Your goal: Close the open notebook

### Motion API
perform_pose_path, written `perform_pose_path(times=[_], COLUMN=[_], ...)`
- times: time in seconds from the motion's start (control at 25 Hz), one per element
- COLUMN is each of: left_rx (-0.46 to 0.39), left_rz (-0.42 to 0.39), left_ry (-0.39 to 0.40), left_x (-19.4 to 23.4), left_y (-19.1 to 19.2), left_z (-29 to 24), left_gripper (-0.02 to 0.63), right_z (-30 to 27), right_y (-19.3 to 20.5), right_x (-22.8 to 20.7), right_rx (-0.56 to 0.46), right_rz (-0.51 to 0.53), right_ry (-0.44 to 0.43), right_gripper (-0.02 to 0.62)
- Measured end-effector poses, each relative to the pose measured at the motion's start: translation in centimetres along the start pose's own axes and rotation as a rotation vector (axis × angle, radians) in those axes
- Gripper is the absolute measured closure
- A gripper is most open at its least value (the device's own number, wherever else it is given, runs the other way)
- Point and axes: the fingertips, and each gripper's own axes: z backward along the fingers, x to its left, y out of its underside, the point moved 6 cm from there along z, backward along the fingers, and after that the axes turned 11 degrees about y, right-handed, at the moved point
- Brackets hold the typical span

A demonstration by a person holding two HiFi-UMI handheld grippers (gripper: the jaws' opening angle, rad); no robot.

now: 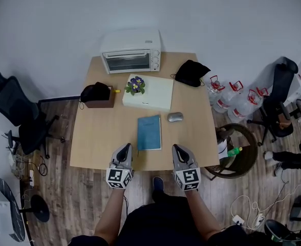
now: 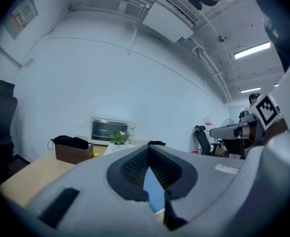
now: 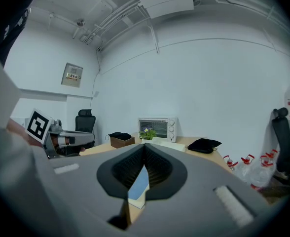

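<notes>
A blue notebook [image 1: 149, 132] lies flat with its cover down in the middle of the wooden table [image 1: 99, 142]. Both grippers hover at the table's near edge, one on each side of the notebook's near end and apart from it. The left gripper [image 1: 126, 148] is shut with nothing held, and so is the right gripper [image 1: 177, 149]. In the left gripper view the jaws [image 2: 148, 151] meet at their tips, and the notebook [image 2: 152, 194] shows through the gap beneath them. In the right gripper view the jaws [image 3: 145, 149] also meet, with the notebook [image 3: 139, 184] seen below.
Behind the notebook sit a grey mouse [image 1: 175, 117], a white box [image 1: 153, 94] with a potted flower [image 1: 135, 84], a brown box [image 1: 98, 97], a black pouch [image 1: 191, 72] and a toaster oven [image 1: 131, 50]. Water bottles [image 1: 227, 99], a wicker basket [image 1: 240, 150] and office chairs [image 1: 15, 111] surround the table.
</notes>
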Motion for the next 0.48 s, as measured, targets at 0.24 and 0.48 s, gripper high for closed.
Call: perform_pose_path(times=[0.24,0.48], left_rx=[-0.063,-0.078], left_rz=[-0.063,-0.051], left_ry=[-0.055,-0.069], left_x=[-0.1,-0.7], left_y=[-2.8,-3.5], left_z=[2.8,4.5], left_gripper=[0.612,0.612], right_z=[0.7,1.3], right_y=[0.0,-0.1], right_x=[-0.1,0.2], right_rx=[-0.011,-0.018], right_rz=[-0.028,-0.010], right_ry=[0.012,0.017], right_gripper=[0.589,0.589])
